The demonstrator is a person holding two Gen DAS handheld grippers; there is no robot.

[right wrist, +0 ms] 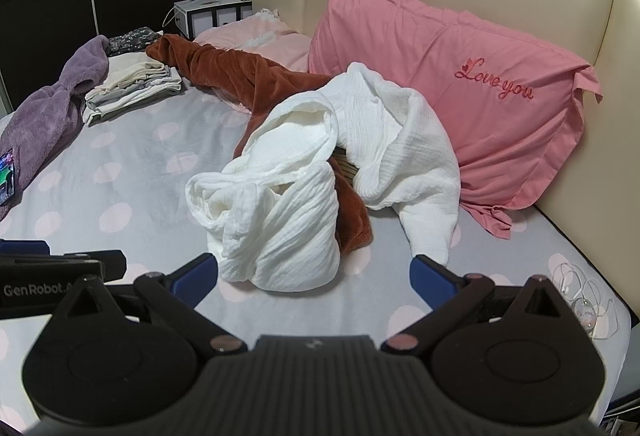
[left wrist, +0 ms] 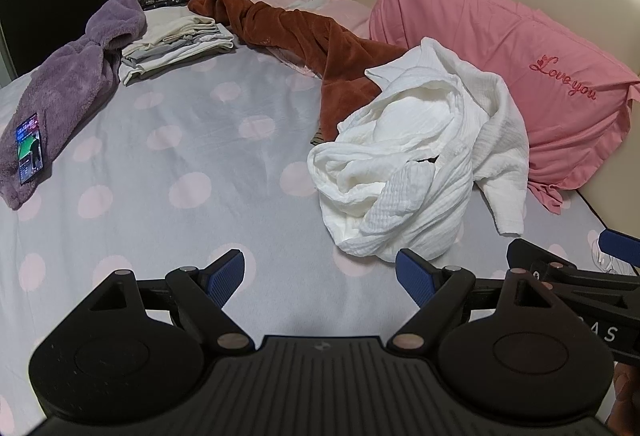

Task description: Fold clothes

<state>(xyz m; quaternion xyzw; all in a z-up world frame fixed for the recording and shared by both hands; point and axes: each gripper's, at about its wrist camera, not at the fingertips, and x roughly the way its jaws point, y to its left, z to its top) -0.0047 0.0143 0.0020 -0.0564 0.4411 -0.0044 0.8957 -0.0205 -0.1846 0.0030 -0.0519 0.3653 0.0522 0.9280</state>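
Two claws, both released and empty: left claw (left wrist: 320, 278), right claw (right wrist: 314, 278), hovering side by side above the polka-dot bed (left wrist: 180, 164). Crumpled white garment (right wrist: 316, 172) lies just ahead, overlapping a rust-brown garment (left wrist: 304, 40), near the pink pillow (right wrist: 452, 84). Folded stack (left wrist: 176, 44) sits far side, beside a purple fleece (left wrist: 68, 88).

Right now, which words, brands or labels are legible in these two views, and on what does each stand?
"Love you": red script on the pink pillow.
"GenRobot.A", cut off: left gripper's body, seen in the right wrist view.
"A S", partial: right gripper's body, seen in the left wrist view.
Phone screen on the purple garment: too small to read.
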